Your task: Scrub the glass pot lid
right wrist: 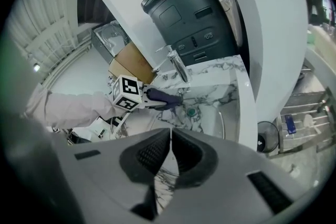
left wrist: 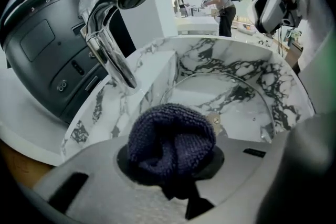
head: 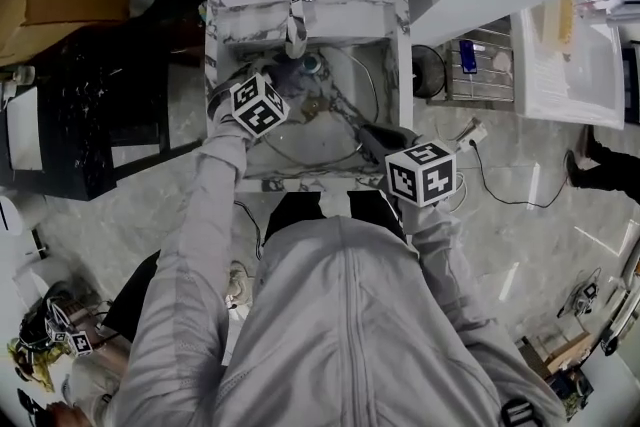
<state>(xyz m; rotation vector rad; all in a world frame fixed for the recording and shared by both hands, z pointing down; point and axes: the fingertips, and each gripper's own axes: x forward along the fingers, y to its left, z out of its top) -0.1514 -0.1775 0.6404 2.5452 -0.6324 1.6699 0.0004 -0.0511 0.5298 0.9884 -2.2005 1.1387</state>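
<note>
The glass pot lid (head: 322, 130) stands tilted inside the marble sink (head: 310, 10), its metal rim arcing across the basin. My right gripper (head: 376, 139) is shut on the lid's near right edge; in the right gripper view its jaws (right wrist: 170, 152) meet on a thin edge and the rim (right wrist: 224, 126) curves away. My left gripper (head: 288, 81) is shut on a dark purple cloth (head: 292, 73) held over the lid's far left part, below the faucet (head: 297, 20). In the left gripper view the bunched cloth (left wrist: 170, 136) fills the jaws, with the lid (left wrist: 231, 107) and its knob screw (left wrist: 215, 119) just beyond.
A chrome faucet (left wrist: 105, 44) rises close on the left. A teal drain (right wrist: 191, 111) lies at the basin's bottom. A black bin (right wrist: 189, 8) stands behind the sink. A wire dish rack (head: 480, 60) and a fan sit to the right; a cable (head: 500, 185) runs along the floor.
</note>
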